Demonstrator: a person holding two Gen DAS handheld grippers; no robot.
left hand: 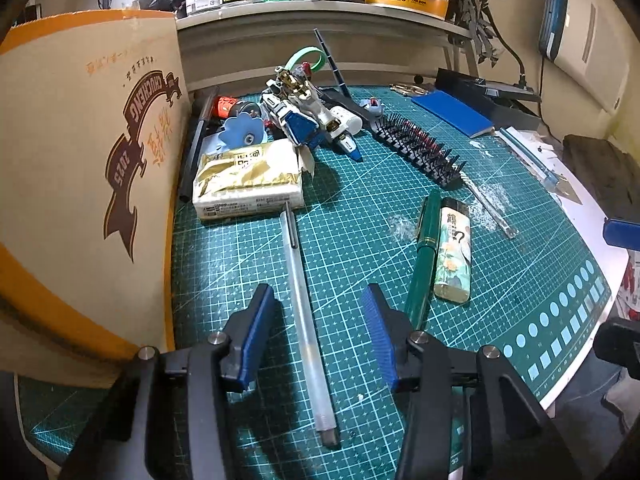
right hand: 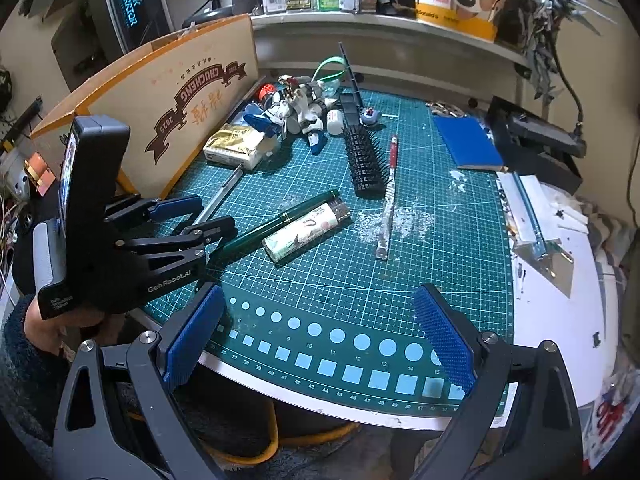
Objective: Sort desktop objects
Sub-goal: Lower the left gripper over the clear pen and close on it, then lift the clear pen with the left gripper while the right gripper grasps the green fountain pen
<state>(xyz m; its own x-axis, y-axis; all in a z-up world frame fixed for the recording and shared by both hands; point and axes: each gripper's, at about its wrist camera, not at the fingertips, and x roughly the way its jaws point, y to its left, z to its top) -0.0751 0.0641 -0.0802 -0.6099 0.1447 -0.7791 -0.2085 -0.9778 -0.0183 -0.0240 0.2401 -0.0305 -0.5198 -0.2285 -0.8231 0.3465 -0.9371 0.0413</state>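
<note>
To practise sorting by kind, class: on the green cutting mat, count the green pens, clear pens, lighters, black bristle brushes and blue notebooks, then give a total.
Green pen: 1
Clear pen: 1
Lighter: 1
Black bristle brush: 1
Blue notebook: 1
Total: 5

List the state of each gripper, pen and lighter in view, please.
Left gripper: open, astride the clear pen, not pressing it.
Right gripper: open, empty.
Clear pen: lying flat on the mat.
Green pen: capped, lying beside the lighter.
Lighter: lying flat.
</note>
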